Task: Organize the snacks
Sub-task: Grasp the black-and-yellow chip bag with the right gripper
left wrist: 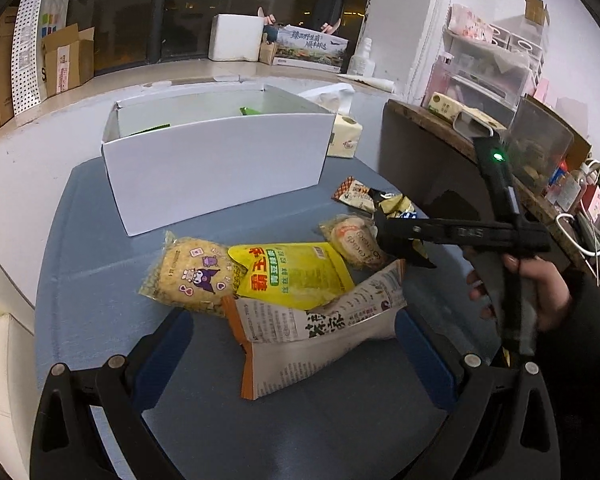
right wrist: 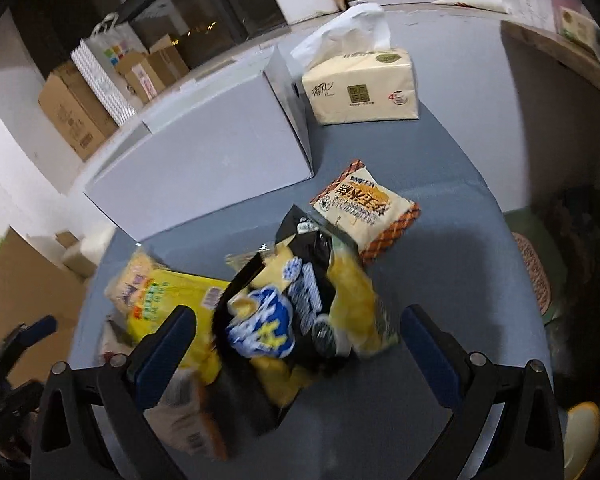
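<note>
Several snack packs lie heaped on the blue-grey table [left wrist: 96,240] in front of an open white box [left wrist: 216,164]. My left gripper [left wrist: 296,346] is open, its blue pads either side of a newspaper-print bag [left wrist: 316,340] with orange edges. Behind that bag lie a yellow bag [left wrist: 296,276], a cartoon-print bag [left wrist: 192,280] and a round pastry pack [left wrist: 354,238]. My right gripper [right wrist: 300,346] is open around a black-and-yellow chip bag [right wrist: 300,304], which is blurred. An orange-lattice pack [right wrist: 364,212] lies just beyond. In the left wrist view the right gripper [left wrist: 402,232] hovers over the pile's right side.
A tissue pack [right wrist: 360,88] stands right of the white box [right wrist: 204,160]. A dark wooden desk [left wrist: 428,152] crowded with clutter borders the table on the right. A hand [left wrist: 540,292] holds the right gripper. Cardboard boxes [left wrist: 66,60] line the window sill.
</note>
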`<state>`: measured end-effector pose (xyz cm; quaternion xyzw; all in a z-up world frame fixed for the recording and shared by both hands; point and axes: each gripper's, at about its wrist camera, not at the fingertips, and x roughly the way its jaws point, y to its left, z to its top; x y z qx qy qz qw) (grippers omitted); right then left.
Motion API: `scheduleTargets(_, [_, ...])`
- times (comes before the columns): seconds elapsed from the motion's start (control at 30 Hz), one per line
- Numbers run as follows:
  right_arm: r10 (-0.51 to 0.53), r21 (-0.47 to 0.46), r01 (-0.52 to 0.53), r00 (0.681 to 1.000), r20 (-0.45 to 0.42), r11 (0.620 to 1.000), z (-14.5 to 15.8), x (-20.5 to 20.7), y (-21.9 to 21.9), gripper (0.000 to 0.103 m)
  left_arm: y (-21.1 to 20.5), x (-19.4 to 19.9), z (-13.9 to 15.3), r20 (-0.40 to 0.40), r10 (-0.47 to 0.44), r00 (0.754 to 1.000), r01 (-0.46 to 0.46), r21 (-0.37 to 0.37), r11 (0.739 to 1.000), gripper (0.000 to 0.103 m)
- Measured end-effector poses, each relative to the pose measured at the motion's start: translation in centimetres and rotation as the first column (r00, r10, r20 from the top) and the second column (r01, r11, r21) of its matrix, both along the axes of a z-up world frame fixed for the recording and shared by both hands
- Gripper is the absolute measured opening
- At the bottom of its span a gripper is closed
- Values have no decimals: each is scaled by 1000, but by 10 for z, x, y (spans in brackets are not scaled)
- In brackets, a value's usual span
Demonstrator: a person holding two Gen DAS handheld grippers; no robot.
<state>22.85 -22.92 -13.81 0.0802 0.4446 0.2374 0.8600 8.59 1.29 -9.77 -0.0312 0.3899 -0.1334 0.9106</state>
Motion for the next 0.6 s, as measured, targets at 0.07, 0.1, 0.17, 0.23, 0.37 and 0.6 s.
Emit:
scheduleTargets(0.07, [17, -30, -17, 1000, 1, 999, -5, 8, 5, 103, -1, 1, -2, -11, -6, 1000, 6, -5, 1000, 103])
scheduleTargets(0.1, [28, -48, -29, 1000, -14, 998, -10, 13, 8, 103, -1, 1, -2, -12, -7, 1000, 7, -7, 1000, 103])
scheduleTargets(0.17, [48, -61, -50, 998, -33, 997, -18, 17, 11, 103, -3, 1, -4, -17, -14, 1000, 14, -5, 1000, 103])
scheduleTargets(0.23, [71, -48, -73, 997, -38, 996, -21, 17, 14, 103, -4, 2, -7, -29, -15, 999, 15, 3, 1000, 103])
scheduleTargets(0.37, [78, 58, -77, 997, -24, 995, -17, 10, 7, 91, -8, 3, -14, -51, -39, 998, 38, -5, 999, 103])
scheduleTargets(0.6, [55, 143, -62, 997, 53, 988, 17, -18, -17, 90, -39, 11, -16, -50, -243, 969, 248, 167, 954, 103])
